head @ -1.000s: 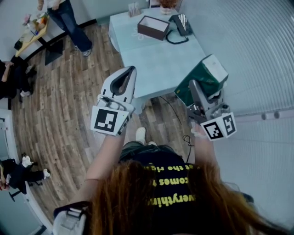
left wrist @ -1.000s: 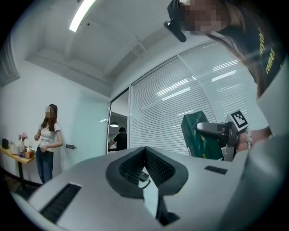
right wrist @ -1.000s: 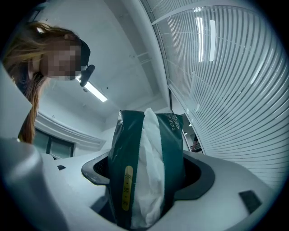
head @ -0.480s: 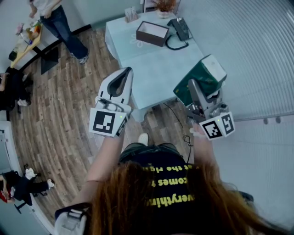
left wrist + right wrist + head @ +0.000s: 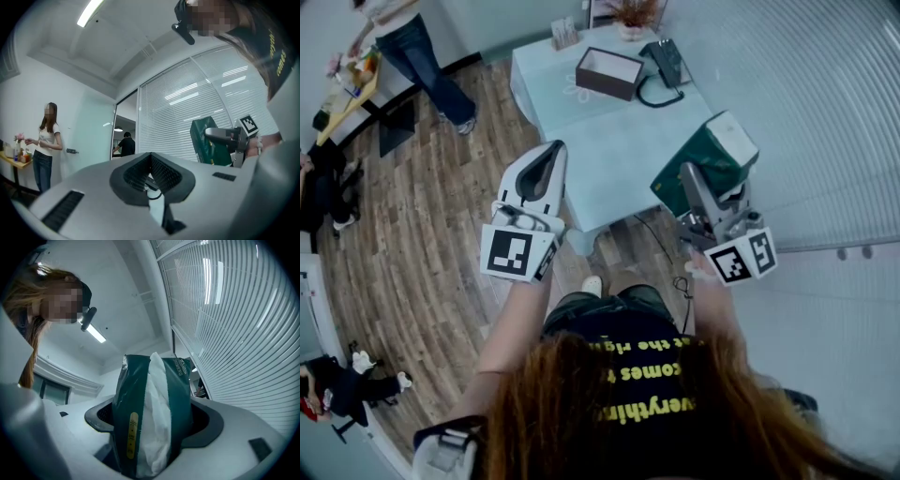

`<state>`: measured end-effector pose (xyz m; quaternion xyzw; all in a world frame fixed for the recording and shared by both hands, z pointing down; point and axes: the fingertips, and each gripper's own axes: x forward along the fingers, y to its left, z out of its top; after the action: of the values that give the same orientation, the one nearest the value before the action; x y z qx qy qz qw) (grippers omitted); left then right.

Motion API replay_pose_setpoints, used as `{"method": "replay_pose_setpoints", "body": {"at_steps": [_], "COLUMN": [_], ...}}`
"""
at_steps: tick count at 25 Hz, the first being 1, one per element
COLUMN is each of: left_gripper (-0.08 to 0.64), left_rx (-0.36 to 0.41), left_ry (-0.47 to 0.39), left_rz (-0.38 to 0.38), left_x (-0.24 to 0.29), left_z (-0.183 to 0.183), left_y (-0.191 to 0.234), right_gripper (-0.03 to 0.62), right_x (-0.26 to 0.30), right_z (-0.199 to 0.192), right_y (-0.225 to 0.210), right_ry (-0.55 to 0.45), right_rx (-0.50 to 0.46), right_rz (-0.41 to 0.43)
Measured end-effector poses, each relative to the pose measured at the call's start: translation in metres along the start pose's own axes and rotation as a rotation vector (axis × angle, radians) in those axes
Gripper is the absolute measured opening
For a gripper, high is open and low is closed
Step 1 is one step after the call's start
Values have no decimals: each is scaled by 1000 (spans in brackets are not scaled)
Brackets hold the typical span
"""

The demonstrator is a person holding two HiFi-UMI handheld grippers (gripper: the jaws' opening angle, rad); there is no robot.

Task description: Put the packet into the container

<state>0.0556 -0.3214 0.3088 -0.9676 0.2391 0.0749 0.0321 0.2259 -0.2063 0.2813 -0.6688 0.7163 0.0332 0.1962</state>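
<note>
Right gripper (image 5: pixel 692 187) clamped on green packet (image 5: pixel 712 159), held aloft. Left gripper (image 5: pixel 551 155) closed, empty. Container (image 5: pixel 605 82) on far table (image 5: pixel 619 141) appears unfilled. Carry and drop remain.

The packet's (image 5: pixel 150 394) lower end sinks out of sight between the right gripper's (image 5: pixel 152 427) jaws. In the head view the container's (image 5: pixel 609 72) inside is too small to judge, and the top edge cuts off a plant (image 5: pixel 629 9) on the worktop (image 5: pixel 619 150).
</note>
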Motion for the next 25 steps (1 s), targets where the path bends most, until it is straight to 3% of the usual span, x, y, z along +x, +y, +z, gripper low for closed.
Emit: {"method": "replay_pose_setpoints", "body": {"at_steps": [12, 25], "left_gripper": [2, 2], "left_rx": [-2, 28], "left_ry": [32, 20], "left_rz": [19, 69], "left_x": [26, 93], "left_z": [-8, -5], "left_y": [4, -4], "right_gripper": [380, 380], "right_x": [16, 53], "right_z": [-12, 6], "right_y": [-21, -91], "right_ry": [27, 21], "right_rx": [33, 51], "right_rz": [19, 88]}}
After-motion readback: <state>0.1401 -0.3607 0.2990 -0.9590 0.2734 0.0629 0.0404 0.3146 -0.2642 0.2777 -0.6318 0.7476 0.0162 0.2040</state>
